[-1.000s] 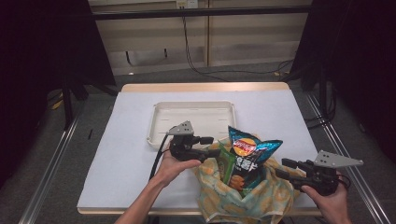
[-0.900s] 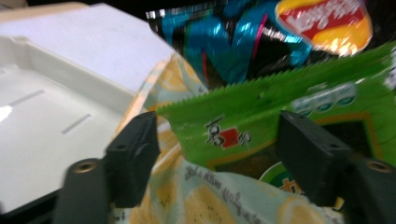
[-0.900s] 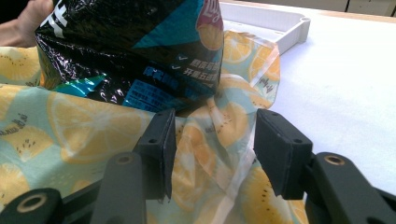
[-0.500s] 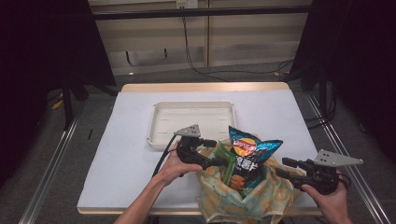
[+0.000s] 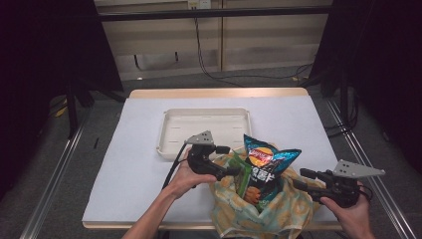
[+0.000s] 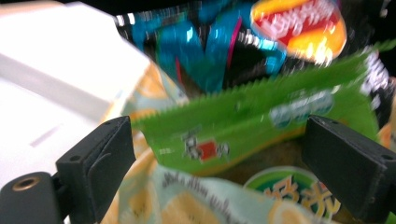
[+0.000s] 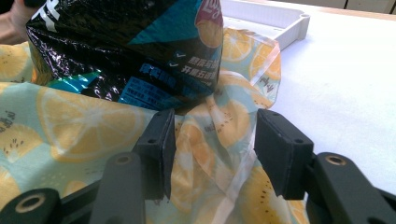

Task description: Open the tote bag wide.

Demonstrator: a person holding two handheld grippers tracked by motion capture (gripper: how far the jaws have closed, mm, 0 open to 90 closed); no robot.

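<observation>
Two forearms came up from the near edge of the table point(image 5: 139, 149), each hand wrapped round a gripper. The left hand point(image 5: 185, 175) was turned inward, aiming the left gripper point(image 5: 230, 172) rightward at the mouth of a lemon-print bag point(image 5: 278, 214) that sat slumped at the table's front edge. The right hand point(image 5: 351, 211) sat low at the near right corner, and the right gripper point(image 5: 304, 178) pointed leftward at the bag's right side. A blue chip bag point(image 5: 266, 167) stood upright out of the cloth, with a green packet point(image 5: 242, 177) tucked beside it on the left. Behind them lay a shallow cream tray point(image 5: 206, 130), near the bag but apart from it. From above I could not judge the jaws of either gripper. The left gripper view settled it for that side: the jaws were spread wide, and the green packet's point(image 6: 261, 121) serrated top edge stretched between them, blurred, with the chip bag point(image 6: 219, 51) behind; whether either pad touched the packet I could not tell. The right gripper view showed jaws also parted, with a rumpled fold of the lemon bag point(image 7: 215, 154) lying between them, unpinched, the chip bag point(image 7: 130, 51) looming just beyond and a tray corner point(image 7: 294, 21) further off.
</observation>
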